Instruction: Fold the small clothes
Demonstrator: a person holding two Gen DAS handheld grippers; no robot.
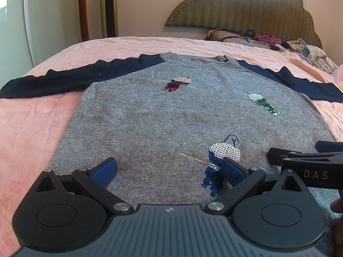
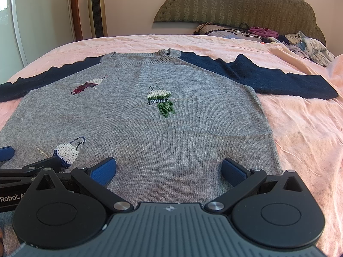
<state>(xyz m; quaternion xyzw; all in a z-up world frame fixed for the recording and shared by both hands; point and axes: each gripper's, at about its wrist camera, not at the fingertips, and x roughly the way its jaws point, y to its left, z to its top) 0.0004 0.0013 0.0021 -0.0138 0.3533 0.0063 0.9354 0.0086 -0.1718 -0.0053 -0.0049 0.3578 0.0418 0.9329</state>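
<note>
Sweater is flat on the bed, front up, neck toward the headboard, both navy sleeves spread out sideways. Grey body, three sequin figures: red, green, blue.

Your left tongs are spread wide over the lower hem area, nothing between the pads. The right-hand pad sits just beside the blue figure; can't tell if it touches the knit.

Your right tongs are also spread wide, empty, over the lower right part of the sweater body. The two grippers are side by side, close together; each shows at the edge of the other's view.

A pile of other clothes lies at the far right of the bed near the headboard, well apart from the sweater. A tower fan stands past the far left corner.
</note>
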